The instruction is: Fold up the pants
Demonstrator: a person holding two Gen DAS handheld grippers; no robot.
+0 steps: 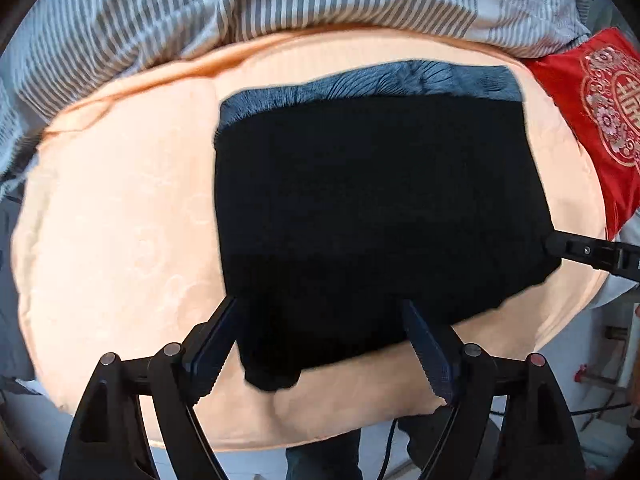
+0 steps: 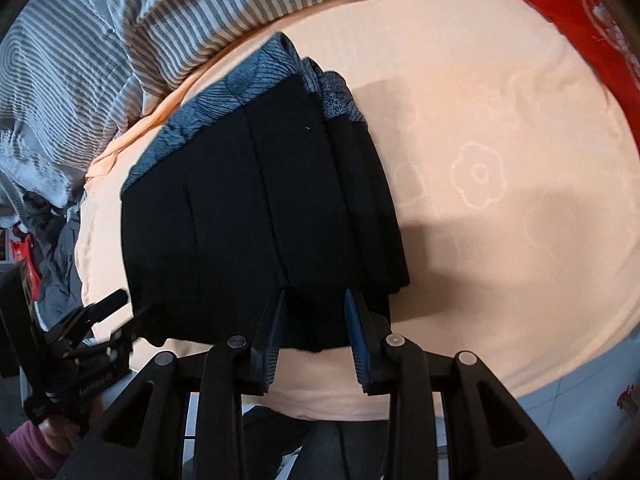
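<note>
Black pants (image 1: 376,216), folded into a compact rectangle, lie on the peach quilt (image 1: 120,220) atop a blue patterned garment (image 1: 360,80), toward the quilt's near edge. The left gripper (image 1: 320,344) straddles the near hem, jaws wide apart; the right gripper (image 2: 314,320) sits at the near right corner, jaws apart, gripping nothing. Judged stage: folding nearly complete. Next move likely calls for smoothing or 1 final fold.

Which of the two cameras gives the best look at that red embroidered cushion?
The left wrist view: the red embroidered cushion shows its pale floral pattern clearly at the right edge. The right wrist view catches only a red strip in the top corner.
</note>
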